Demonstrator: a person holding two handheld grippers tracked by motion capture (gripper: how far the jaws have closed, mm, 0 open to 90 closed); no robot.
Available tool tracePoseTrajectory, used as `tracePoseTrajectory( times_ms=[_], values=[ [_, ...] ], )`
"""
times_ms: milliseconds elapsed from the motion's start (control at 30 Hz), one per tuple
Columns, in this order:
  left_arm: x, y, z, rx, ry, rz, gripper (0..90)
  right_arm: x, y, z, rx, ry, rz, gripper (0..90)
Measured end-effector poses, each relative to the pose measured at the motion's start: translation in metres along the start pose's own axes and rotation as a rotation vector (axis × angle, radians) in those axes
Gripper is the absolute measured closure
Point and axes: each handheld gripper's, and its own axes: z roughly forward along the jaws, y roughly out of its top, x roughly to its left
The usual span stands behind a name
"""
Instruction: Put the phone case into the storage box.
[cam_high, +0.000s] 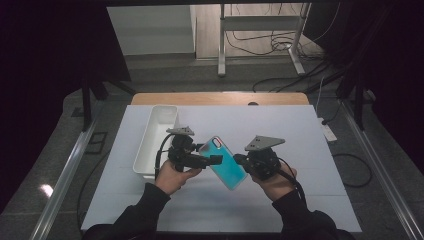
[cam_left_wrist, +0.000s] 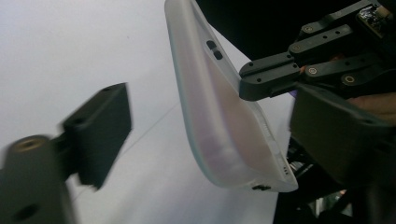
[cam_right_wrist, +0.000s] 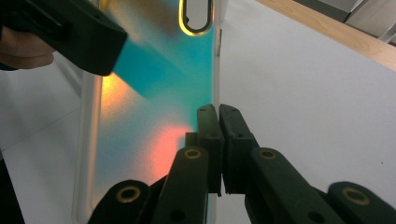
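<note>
A translucent phone case (cam_left_wrist: 224, 116) stands tilted above the white counter (cam_left_wrist: 70, 46), between the left tongs' (cam_left_wrist: 224, 135) own black jaws, neither pad visibly pressing it. The right tongs (cam_left_wrist: 275, 81) pinch its far edge.

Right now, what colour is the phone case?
The phone case is teal with orange and pink glows, with a clear rim; right gripper view shows it best.

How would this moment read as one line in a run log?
right hand-held gripper: shut on phone case edge | left hand-held gripper: open, jaws astride case, not pressing | case: held above table | white bin: far left
</note>
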Motion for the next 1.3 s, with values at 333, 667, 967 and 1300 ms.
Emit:
tracePoseTrajectory(
  times_ms=[333, 667, 967, 1300],
  values=[
    [0.0044, -0.0019, 0.0002, 0.038, -0.082, -0.075, 49.9, 0.0011, -0.0009, 0.0007, -0.003, -0.004, -0.005, 87.6],
    [0.0057, -0.0026, 0.0007, 0.05, -0.132, -0.097, 75.2, 0.0032, -0.0013, 0.0012, -0.014, -0.005, -0.01, 87.6],
    [0.0085, -0.0048, 0.0007, 0.041, -0.137, -0.161, 84.4, 0.0073, -0.0026, 0.004, -0.012, -0.024, -0.038, 86.8],
    [0.007, -0.0042, -0.0018, 0.051, -0.112, -0.15, 85.4, 0.0063, -0.0025, 0.0027, -0.021, 0.008, -0.013, 76.1]
  ],
)
